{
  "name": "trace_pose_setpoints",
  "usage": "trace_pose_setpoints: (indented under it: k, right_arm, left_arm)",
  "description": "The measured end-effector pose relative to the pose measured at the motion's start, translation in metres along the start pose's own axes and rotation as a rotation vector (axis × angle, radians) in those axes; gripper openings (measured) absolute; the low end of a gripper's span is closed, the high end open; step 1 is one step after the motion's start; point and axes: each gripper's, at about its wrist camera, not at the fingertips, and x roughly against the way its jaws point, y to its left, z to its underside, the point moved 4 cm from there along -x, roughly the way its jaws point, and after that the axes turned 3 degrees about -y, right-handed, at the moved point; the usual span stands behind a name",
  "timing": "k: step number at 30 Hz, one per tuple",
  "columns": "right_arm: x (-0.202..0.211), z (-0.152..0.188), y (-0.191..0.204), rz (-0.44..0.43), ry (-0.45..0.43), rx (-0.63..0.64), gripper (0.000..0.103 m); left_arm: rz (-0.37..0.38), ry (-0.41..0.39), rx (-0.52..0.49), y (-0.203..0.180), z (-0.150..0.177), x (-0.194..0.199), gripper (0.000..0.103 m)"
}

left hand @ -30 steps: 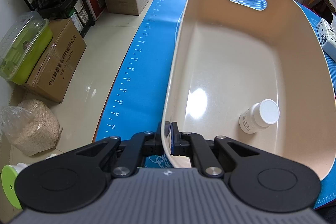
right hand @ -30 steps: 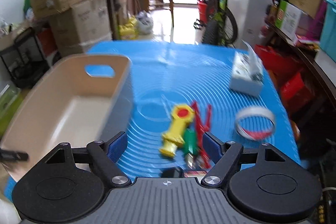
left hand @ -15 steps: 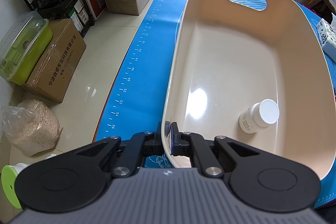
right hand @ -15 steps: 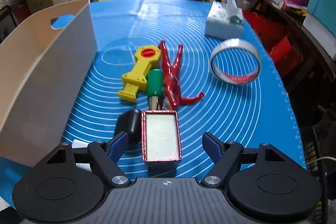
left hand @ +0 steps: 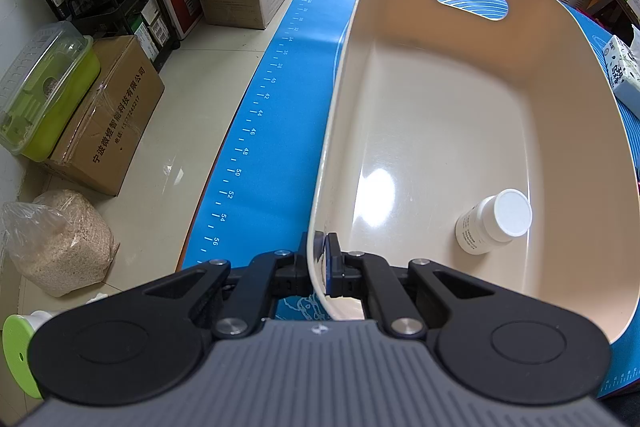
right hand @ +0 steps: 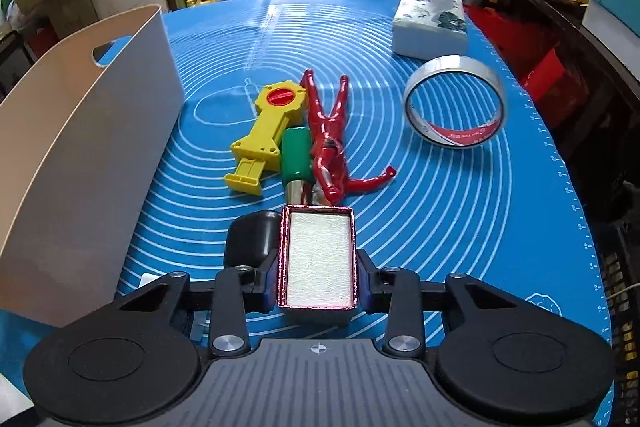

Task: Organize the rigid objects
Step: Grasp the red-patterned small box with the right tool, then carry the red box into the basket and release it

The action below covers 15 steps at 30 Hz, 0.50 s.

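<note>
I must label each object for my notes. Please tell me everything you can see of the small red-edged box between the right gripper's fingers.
The small box is rectangular and open on top, with a shiny red rim, grey outer walls and a whitish, fibrous-looking lining. It sits flat on the blue mat. The right gripper has just been closing, and its blue pads now press both long sides. A black rounded object lies against its left side.

From my right camera, the box [right hand: 320, 259] hides the base of the green tool [right hand: 296, 159] and part of a black object [right hand: 250, 241]. The tub [right hand: 80, 155] runs off the left edge. I can't read the bottle [left hand: 486, 225] label.
</note>
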Motion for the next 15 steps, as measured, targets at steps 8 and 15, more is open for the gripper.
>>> trace_pose_setpoints:
  k: [8,15]
  right_arm:
    - [0.019,-0.012,0.001,0.009,-0.057,-0.012,0.044]
    - [0.045,-0.037,0.015,-0.006,-0.128,0.002,0.044]
  left_arm:
    - [0.000,0.000,0.000,0.000,0.000,0.000,0.007]
    - [0.000,0.000,0.001,0.000,0.000,0.000,0.007]
